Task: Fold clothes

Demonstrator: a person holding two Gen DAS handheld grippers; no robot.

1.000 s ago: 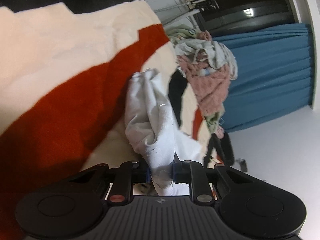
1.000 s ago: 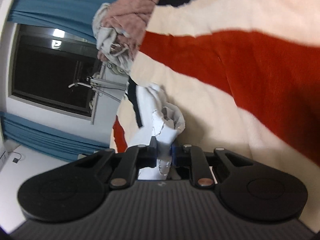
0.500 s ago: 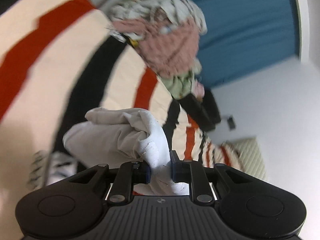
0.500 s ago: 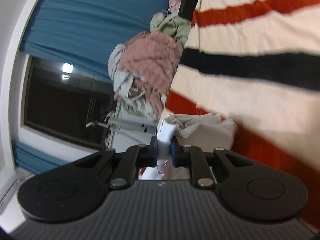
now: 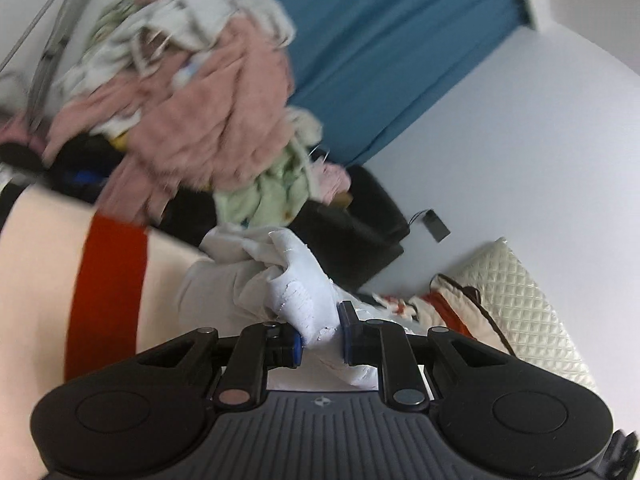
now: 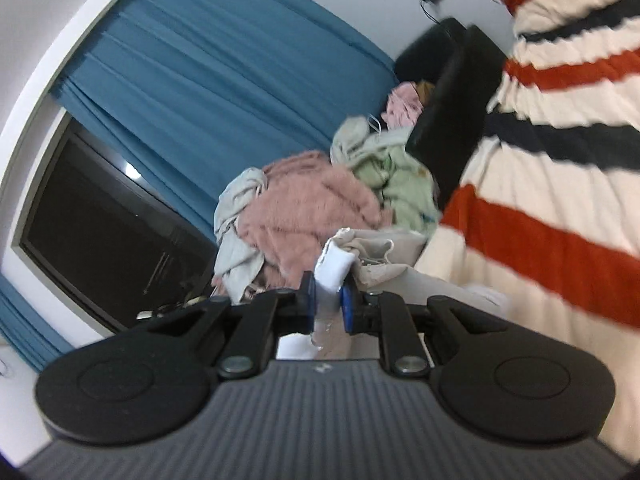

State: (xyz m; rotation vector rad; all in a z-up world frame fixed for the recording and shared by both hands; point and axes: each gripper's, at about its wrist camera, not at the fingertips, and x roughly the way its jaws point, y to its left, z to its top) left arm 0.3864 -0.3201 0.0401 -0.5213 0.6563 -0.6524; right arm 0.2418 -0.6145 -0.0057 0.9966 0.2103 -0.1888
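A white garment [image 5: 280, 280] hangs bunched between both grippers above a striped cream, red and black blanket [image 5: 108, 276]. My left gripper [image 5: 320, 338] is shut on one white edge of it. My right gripper [image 6: 329, 302] is shut on another white edge of the garment [image 6: 376, 260], which trails right toward the blanket [image 6: 540, 240]. How much of the garment rests on the blanket is hidden.
A pile of clothes [image 5: 200, 100], pink, green and grey, sits on a dark seat [image 5: 352, 236] beyond the blanket; it also shows in the right wrist view [image 6: 312, 204]. Blue curtains [image 6: 200, 80], a dark window [image 6: 100, 232] and a quilted cream cushion [image 5: 520, 300] lie around.
Both grippers have lifted and swung with the white garment; the views now tilt up from the blanket toward the clothes pile, curtain and wall. Both stay shut on the garment.
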